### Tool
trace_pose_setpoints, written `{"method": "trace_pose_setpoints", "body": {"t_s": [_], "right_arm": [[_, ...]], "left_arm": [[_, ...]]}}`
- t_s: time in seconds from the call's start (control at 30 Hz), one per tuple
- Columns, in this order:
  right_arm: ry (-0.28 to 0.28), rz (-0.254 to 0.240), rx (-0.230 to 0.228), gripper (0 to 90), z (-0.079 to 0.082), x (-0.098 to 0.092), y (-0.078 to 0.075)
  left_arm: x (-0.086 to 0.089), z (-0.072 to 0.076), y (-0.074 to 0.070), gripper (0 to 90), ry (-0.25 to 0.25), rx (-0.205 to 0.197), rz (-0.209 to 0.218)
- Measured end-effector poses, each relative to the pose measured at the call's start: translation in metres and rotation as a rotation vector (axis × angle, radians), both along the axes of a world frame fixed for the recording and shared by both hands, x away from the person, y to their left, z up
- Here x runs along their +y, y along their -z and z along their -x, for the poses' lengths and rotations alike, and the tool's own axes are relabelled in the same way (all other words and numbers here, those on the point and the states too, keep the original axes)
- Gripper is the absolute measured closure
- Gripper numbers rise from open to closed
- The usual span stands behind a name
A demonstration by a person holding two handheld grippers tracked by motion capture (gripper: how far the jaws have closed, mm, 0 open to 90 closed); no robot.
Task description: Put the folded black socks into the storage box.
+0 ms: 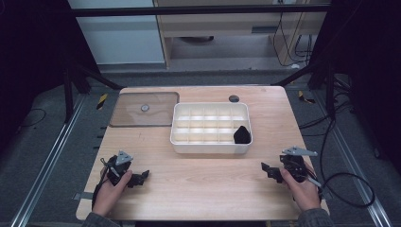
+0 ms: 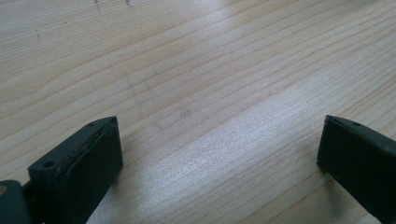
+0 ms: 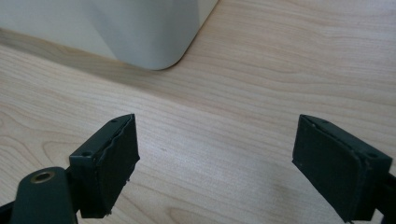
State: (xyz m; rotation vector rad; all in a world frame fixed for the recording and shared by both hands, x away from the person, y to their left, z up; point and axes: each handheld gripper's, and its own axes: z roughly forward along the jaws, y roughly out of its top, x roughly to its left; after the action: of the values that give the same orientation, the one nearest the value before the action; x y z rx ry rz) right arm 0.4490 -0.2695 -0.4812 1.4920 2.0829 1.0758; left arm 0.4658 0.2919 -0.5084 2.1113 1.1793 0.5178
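Note:
A white divided box [image 1: 211, 147] stands in the middle of the wooden table, with a black object [image 1: 241, 135] in its front right compartment. Its transparent lid [image 1: 144, 109] lies flat to the left of it. My left gripper [image 1: 141, 178] rests near the table's front left, held by a hand, jaws open over bare wood [image 2: 210, 116]. My right gripper [image 1: 267, 170] sits near the front right, also open and holding nothing. In the right gripper view a rounded corner of the white box [image 3: 154, 42] lies beyond the open jaws.
A small round hole [image 1: 234, 98] sits in the table's back edge behind the box. Cables trail from the right gripper off the table's right side [image 1: 345, 189]. Bare wood lies between the two grippers, in front of the box.

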Motion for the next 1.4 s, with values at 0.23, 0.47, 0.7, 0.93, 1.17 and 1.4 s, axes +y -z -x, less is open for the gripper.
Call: {"method": "trace_pose_setpoints", "body": {"t_s": [0.23,0.47,0.7,0.93,1.17,1.4], "right_arm": [[-0.002,-0.013,0.012,12.0,0.004,0.003,0.011],[0.026,0.006,0.009,7.3,0.004,0.007,0.020],[0.059,0.045,-0.009,6.6,-0.007,0.012,0.026],[0.101,0.068,-0.016,7.6,-0.015,0.015,0.030],[0.121,0.091,-0.014,6.8,-0.019,0.019,0.030],[0.129,0.142,-0.005,4.0,-0.021,0.027,0.031]], "left_arm": [[0.000,0.000,0.000,0.0,0.000,-0.001,0.003],[-0.001,0.000,0.000,0.0,0.001,-0.002,0.006],[-0.001,0.000,0.000,0.0,0.004,-0.002,0.005],[-0.001,0.000,0.000,0.0,0.004,-0.002,0.006],[-0.001,0.000,0.000,0.0,0.004,-0.002,0.006],[-0.001,0.000,0.000,0.0,0.004,-0.002,0.006]]}}
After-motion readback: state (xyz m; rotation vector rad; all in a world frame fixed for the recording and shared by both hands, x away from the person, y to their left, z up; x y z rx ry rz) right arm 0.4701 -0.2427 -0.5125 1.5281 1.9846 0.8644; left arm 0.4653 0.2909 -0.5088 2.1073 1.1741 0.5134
